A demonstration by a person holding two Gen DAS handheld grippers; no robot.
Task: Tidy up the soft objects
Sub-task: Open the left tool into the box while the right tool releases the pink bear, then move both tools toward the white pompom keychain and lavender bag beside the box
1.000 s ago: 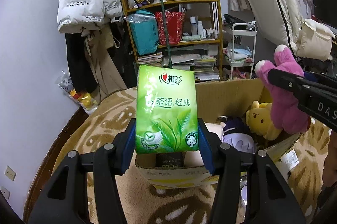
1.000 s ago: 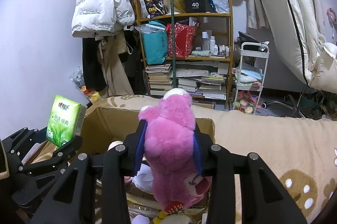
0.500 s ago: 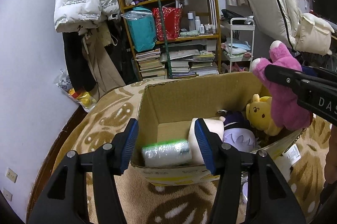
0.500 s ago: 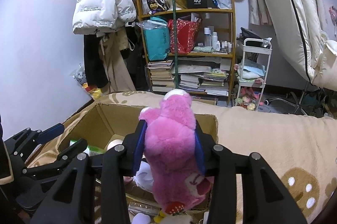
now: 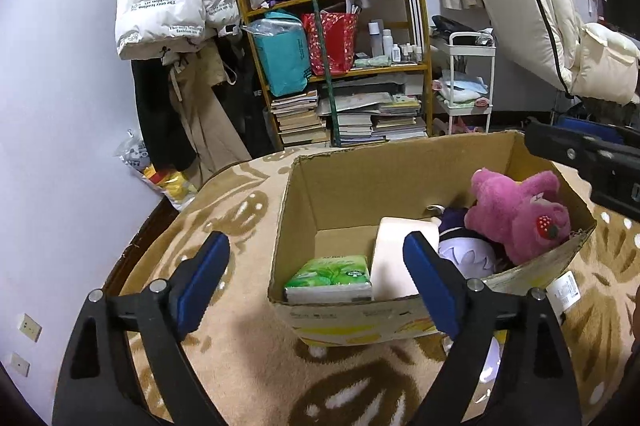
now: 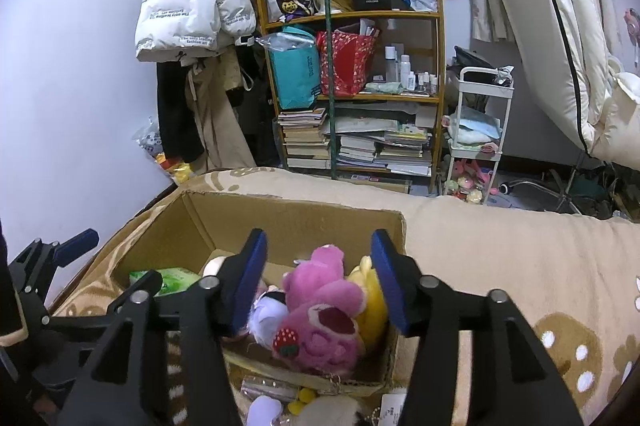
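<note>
**Soft things lying in the box, both tools spreading above it**

The green tissue pack [image 5: 329,272] lies flat in the near left corner of the cardboard box [image 5: 352,178], touching a cream block [image 5: 394,258] that stands on its right. Further right the pink plush bear [image 6: 320,310] lies on its back on top of the heap, a strawberry patch showing on it. It half covers a yellow plush [image 6: 370,290] on its right and a white-and-purple toy [image 5: 466,254], whose shape is hard to make out.

The left tool [image 5: 316,282] hovers at the box's near rim, jaws opening, pads clear of the pack. The right tool [image 6: 318,280] hangs over the bear, jaws opening, nothing pinched.

The box sits on a tan patterned blanket [image 5: 248,366]. Beyond stands a cluttered bookshelf [image 6: 356,94].
</note>
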